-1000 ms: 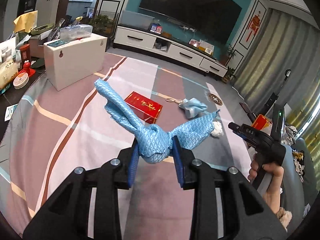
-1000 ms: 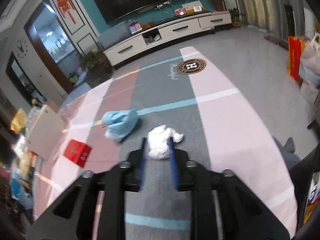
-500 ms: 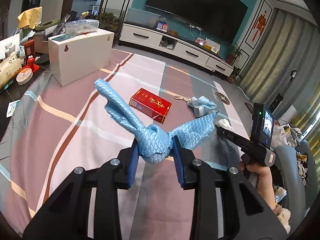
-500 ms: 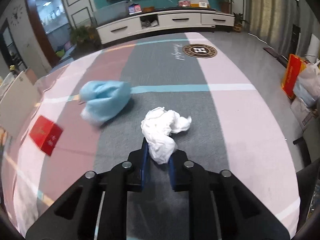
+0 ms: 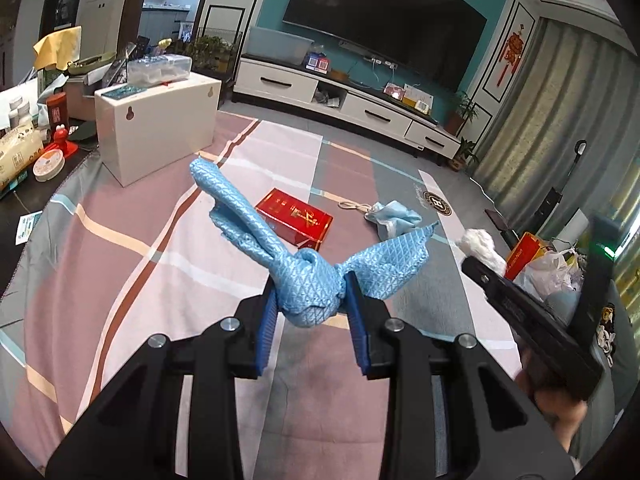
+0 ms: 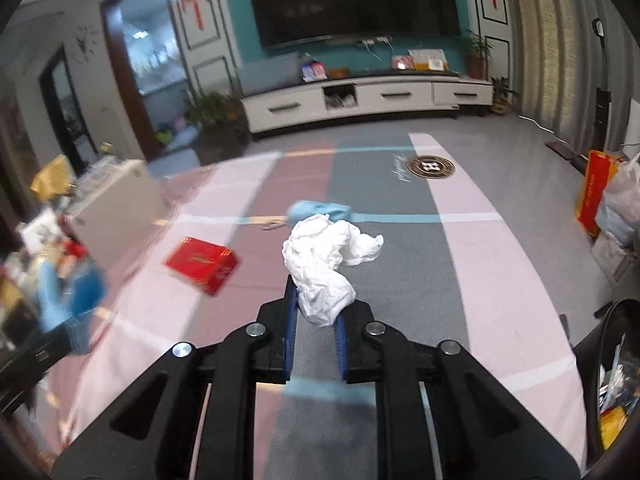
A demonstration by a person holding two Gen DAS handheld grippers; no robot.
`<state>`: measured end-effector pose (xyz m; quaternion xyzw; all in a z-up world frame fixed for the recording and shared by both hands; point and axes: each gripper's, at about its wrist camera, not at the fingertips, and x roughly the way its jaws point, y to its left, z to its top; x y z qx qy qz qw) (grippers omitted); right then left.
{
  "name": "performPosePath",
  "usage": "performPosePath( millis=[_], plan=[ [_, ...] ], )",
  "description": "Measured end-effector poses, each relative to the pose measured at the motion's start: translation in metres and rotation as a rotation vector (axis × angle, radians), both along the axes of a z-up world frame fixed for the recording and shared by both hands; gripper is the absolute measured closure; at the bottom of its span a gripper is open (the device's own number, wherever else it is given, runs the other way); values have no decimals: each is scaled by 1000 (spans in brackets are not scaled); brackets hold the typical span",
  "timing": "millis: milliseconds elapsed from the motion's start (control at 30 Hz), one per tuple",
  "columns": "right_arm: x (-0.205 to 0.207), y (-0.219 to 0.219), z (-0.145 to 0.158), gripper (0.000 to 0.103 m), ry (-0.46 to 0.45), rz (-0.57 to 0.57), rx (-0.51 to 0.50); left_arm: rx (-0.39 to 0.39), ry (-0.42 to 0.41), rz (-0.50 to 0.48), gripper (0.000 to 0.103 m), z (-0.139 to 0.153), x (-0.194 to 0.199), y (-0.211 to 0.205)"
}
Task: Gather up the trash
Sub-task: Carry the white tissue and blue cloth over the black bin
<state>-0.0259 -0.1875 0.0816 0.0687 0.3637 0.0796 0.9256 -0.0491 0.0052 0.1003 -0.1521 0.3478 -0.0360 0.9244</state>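
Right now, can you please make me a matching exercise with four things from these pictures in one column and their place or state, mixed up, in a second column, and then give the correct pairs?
Things:
1. blue quilted cloth
2. white crumpled tissue
3. red box
4. light blue face mask

Places or states:
A. lying on the rug, beyond the red box toward the TV cabinet side
B. pinched in the right gripper, lifted off the rug
C. lying flat on the rug, held by nothing
D. pinched in the left gripper, its two ends sticking out

Pairs: 1-D, 2-B, 3-C, 4-A
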Motion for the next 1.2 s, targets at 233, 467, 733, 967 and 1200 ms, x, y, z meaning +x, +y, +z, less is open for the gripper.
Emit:
performPosePath(
  millis=[233,467,733,967,1200],
  plan=[
    [-42,2,11,86,-41,-4,40,-4,-12,-7,70,3,-5,-2],
    [-58,1,33,86,-106,-15,34,12,-31,-13,70,7,-9,-5],
    [-75,-11,55,86,-159,-28,42,15,-44,-57,70,11,-14,-16],
    [-105,-29,87,86,-259,-73,16,50,-100,-52,70,14,-21,-27],
    [-133,-68,112,86,-339,-172,12,57,-155,-109,70,36,-28,-62]
  ],
)
